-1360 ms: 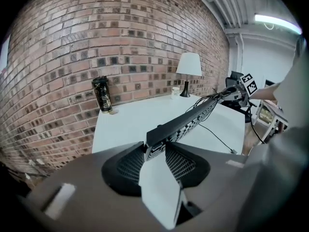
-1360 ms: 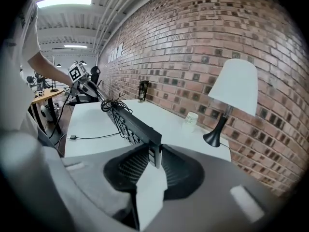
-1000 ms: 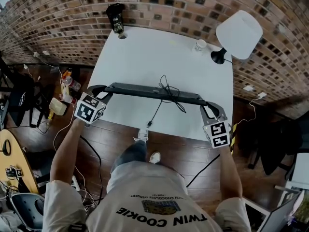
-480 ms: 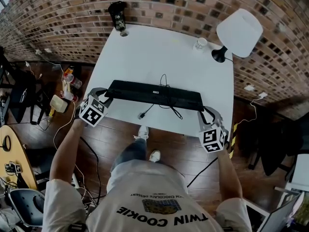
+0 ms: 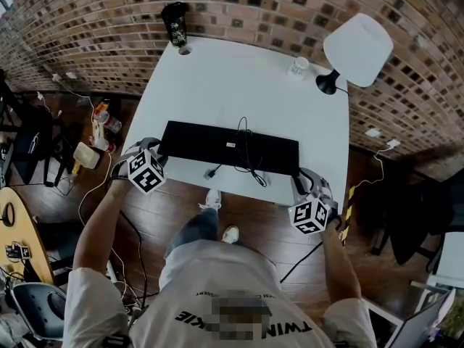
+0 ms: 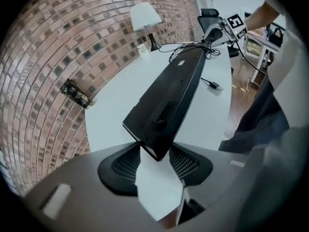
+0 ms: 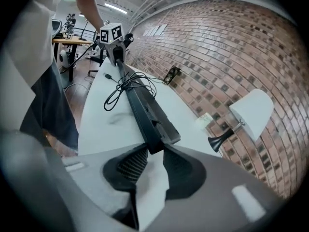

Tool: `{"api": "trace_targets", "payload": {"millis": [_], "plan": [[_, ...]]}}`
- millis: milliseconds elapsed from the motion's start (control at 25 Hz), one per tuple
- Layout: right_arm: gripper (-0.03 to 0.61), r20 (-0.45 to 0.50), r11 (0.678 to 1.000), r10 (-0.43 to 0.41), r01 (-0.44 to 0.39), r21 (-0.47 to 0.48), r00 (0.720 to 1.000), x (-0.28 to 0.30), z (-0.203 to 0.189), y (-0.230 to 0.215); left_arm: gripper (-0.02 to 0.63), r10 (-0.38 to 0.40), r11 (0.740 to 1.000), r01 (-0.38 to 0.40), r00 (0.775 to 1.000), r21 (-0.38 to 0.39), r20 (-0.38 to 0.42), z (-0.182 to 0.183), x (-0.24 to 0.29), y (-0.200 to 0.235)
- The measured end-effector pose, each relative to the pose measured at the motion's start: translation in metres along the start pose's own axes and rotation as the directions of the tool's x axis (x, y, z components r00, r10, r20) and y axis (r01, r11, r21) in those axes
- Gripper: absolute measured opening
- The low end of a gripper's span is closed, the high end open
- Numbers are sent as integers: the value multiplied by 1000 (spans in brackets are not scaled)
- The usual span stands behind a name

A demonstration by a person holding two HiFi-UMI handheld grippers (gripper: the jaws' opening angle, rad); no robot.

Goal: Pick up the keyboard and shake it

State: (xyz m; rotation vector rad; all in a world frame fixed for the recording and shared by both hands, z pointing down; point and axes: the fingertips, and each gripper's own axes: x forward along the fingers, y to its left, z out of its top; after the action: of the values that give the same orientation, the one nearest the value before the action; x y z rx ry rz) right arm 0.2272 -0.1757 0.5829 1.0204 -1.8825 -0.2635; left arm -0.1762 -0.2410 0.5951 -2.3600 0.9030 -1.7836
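The black keyboard lies lengthwise across the front of the white table, underside up, with its cable coiled over it. My left gripper holds its left end. In the left gripper view that end sits wedged at a slant between the pads of the left gripper. My right gripper holds the right end, which touches both pads of the right gripper in its own view. Both sets of jaws have just been opening, with the keyboard still between them. The keyboard hangs low over the table.
A white-shaded lamp stands at the table's back right with a small cup beside it. A dark can is at the back left corner. The table's front edge is just below the keyboard; cables and clutter lie on the wood floor.
The keyboard has rolled from edge-on to flat, underside up, and come down toward the table. Both grippers moved down and toward me with it.
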Motion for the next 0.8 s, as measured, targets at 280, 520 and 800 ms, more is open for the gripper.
{"api": "trace_targets", "payload": {"millis": [280,520,800], "plan": [[100,-74,993,93,-98,-68,993,7,-11,18,181,-71,995,75,995,62,-72,0,6,-5],[100,-130,976,181,-194,-96,975,7,-14,20,181,-114,991,120,987,57,-111,-2,6,-9],[100,-214,948,264,-294,-125,941,6,-19,23,181,-153,986,161,978,44,-139,-7,-2,-19]]}}
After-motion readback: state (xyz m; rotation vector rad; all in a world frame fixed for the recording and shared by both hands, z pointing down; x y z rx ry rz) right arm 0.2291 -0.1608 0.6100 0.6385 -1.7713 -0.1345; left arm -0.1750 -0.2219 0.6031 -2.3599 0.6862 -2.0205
